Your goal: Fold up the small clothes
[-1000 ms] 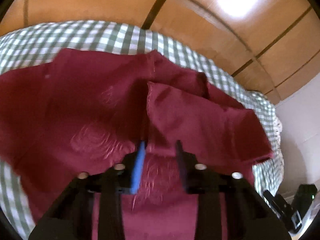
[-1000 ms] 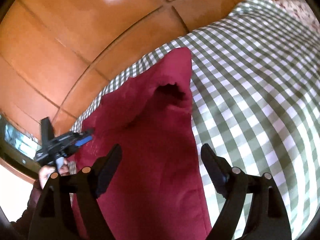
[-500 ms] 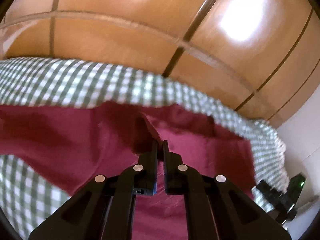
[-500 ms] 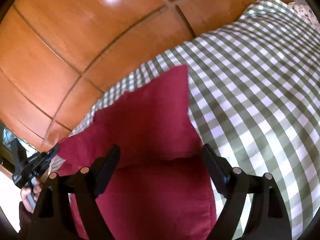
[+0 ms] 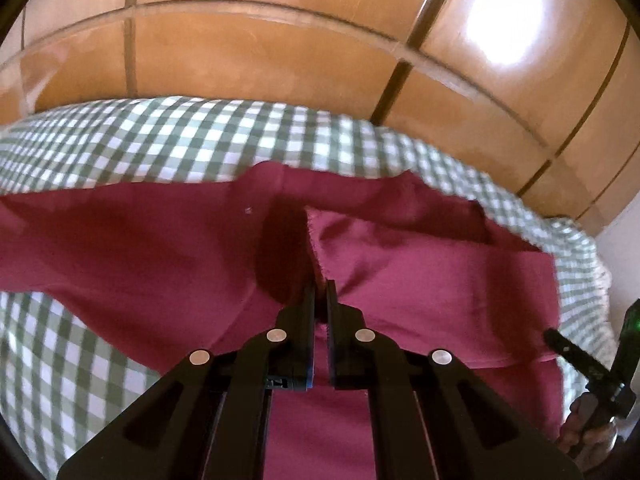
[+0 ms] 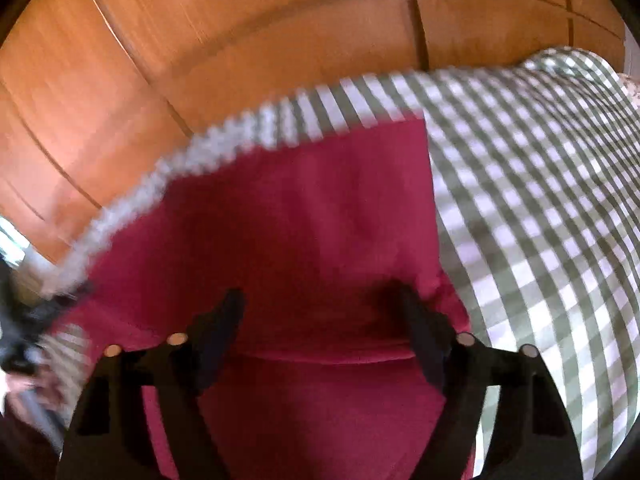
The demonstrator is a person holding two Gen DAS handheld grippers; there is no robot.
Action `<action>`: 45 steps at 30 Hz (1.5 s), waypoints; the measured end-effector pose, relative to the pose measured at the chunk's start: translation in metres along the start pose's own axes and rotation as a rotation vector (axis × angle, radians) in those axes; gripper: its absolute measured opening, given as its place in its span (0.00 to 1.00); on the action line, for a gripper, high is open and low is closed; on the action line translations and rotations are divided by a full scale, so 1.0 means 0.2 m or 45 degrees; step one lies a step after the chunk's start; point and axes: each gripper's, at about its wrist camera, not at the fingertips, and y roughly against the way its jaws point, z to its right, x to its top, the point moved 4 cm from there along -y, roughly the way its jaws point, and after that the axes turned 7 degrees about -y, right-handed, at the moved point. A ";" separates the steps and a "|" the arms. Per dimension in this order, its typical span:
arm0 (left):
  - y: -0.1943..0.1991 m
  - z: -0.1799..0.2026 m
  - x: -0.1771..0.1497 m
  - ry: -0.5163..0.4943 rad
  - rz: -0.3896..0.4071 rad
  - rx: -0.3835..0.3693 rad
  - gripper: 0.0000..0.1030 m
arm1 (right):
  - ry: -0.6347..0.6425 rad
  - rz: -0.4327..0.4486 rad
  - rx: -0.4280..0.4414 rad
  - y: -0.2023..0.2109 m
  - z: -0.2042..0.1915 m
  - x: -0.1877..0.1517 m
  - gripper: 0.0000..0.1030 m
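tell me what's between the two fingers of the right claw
In the right wrist view, the right claw stands open, its jaws having just been closing, and only the red garment lies in the gap, untouched by either finger, on the checked cloth.

One dark red garment [image 5: 420, 280] lies on one green-and-white checked bedcover [image 5: 160, 140]. Two grippers are in view, the left gripper [image 5: 321, 292] and the right gripper [image 6: 320, 304], each with two fingers. One wooden panelled wall [image 5: 280, 52] stands behind.
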 end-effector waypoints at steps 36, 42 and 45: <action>0.65 -1.77 -0.53 1.230 0.240 0.203 0.36 | 0.295 0.216 -0.312 -0.08 -0.11 -0.14 0.78; 0.60 -1.91 -0.46 1.249 0.261 0.224 0.34 | 0.305 0.217 -0.323 -0.08 -0.11 -0.14 0.78; 0.58 -1.92 -0.43 1.224 0.243 0.239 0.10 | 0.306 0.217 -0.323 -0.08 -0.11 -0.13 0.78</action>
